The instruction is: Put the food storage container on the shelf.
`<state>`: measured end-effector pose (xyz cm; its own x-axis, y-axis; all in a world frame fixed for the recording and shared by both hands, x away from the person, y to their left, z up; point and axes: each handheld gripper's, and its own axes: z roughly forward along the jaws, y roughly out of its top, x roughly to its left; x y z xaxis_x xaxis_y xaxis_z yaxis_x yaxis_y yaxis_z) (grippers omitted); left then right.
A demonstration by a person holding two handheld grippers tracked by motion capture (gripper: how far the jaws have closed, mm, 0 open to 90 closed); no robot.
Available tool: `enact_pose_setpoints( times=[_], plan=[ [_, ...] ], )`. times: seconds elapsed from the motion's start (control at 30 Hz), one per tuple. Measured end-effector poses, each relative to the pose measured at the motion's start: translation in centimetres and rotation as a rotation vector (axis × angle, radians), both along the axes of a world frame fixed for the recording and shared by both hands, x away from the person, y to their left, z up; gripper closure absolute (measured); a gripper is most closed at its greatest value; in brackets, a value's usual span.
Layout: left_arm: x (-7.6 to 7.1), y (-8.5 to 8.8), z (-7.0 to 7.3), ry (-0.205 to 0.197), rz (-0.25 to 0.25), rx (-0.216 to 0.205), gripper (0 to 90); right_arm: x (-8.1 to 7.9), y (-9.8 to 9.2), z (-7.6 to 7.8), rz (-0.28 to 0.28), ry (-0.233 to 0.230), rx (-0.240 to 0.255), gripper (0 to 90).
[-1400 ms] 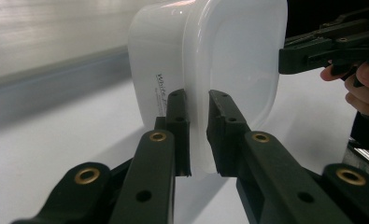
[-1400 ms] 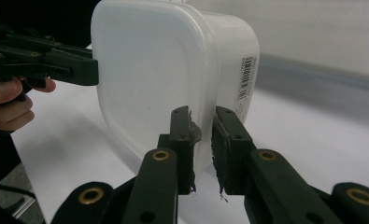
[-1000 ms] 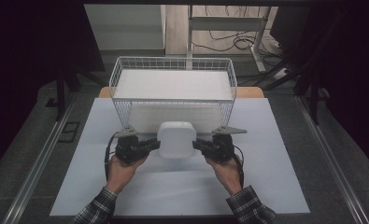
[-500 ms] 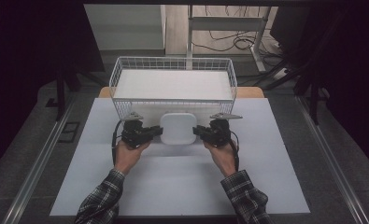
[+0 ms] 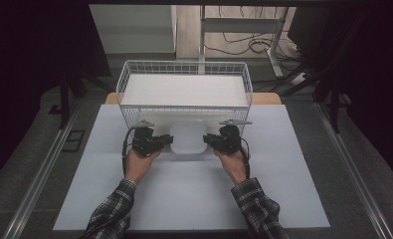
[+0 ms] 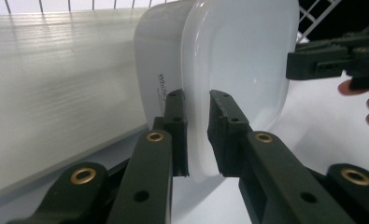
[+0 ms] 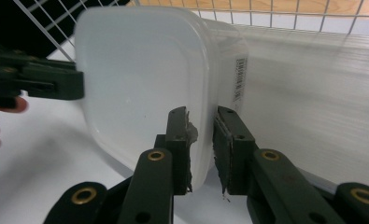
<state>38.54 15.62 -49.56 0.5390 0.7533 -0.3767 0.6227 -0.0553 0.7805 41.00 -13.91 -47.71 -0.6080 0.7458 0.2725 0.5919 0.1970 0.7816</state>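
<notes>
A white lidded plastic container [image 5: 188,138] is held up between both grippers, just in front of a white wire basket [image 5: 184,74]. My left gripper [image 5: 165,141] is shut on the lid rim at the container's left side, and the container [image 6: 229,70] fills the space above its jaws. My right gripper [image 5: 210,141] is shut on the rim at the right side; the container [image 7: 145,79] stands there on edge, a barcode label on its side. In each gripper view the other gripper grips the far edge.
The basket's white floor [image 5: 184,90] is bare, and its front wall [image 5: 134,115] stands right behind the container. A white mat [image 5: 184,194] covers the table. Dark floor, metal rails and cables lie around it.
Both grippers have carried the container away from the person toward the basket's front wall, raising it a little. Their hold on its rim has stayed the same.
</notes>
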Motion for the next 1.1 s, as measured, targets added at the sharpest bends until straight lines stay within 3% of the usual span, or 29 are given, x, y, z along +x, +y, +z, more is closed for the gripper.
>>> enact_pose_setpoints(
  times=[0.07, 0.2, 0.3, 0.37, 0.4, 0.57, 0.63, 0.77, 0.83, 0.87, 0.93, 1.1],
  plan=[
    [0.1, 0.0, -0.1, -0.002, -0.001, -0.006, 76.9, 0.1, 0.1, 0.0, 0.002, -0.002, 0.002, 74.8],
    [0.4, -0.4, -0.3, -0.030, -0.001, 0.032, 72.6, 0.4, 0.4, 0.0, 0.001, -0.013, -0.022, 71.4],
    [0.8, -0.3, -0.6, -0.036, 0.002, 0.000, 69.8, 0.7, 0.6, -0.1, -0.003, -0.025, -0.038, 69.0],
    [0.8, -0.4, -0.6, -0.045, 0.007, 0.006, 68.2, 0.8, 0.5, -0.2, -0.002, -0.023, -0.030, 68.4],
    [1.0, -0.4, -0.6, -0.060, 0.015, 0.026, 66.0, 0.9, 0.5, -0.1, -0.007, -0.037, -0.037, 66.4],
    [1.9, -0.4, -0.4, -0.075, 0.053, 0.032, 57.2, 1.4, 1.0, 0.2, -0.031, -0.079, -0.072, 65.1],
    [2.1, -0.4, -0.3, -0.088, 0.053, 0.041, 55.5, 1.5, 1.0, 0.2, -0.041, -0.080, -0.070, 64.0],
    [3.2, -0.7, -0.3, -0.097, 0.110, 0.035, 52.5, 2.6, 1.2, 0.2, -0.075, -0.101, -0.065, 61.1],
    [3.1, -0.8, -0.2, -0.098, 0.121, 0.043, 49.4, 2.7, 1.2, 0.2, -0.082, -0.096, -0.061, 60.7],
    [2.9, -1.0, 0.0, -0.130, 0.125, 0.102, 45.4, 2.7, 1.0, 0.4, -0.104, -0.089, -0.063, 60.1],
    [2.4, -0.9, 0.2, -0.143, 0.121, 0.121, 42.5, 2.5, 0.9, 0.6, -0.095, -0.098, -0.076, 59.5],
    [1.1, -0.4, 0.7, -0.168, 0.108, 0.109, 31.2, 1.6, 0.0, 1.0, -0.072, -0.128, -0.061, 59.6]
  ],
)
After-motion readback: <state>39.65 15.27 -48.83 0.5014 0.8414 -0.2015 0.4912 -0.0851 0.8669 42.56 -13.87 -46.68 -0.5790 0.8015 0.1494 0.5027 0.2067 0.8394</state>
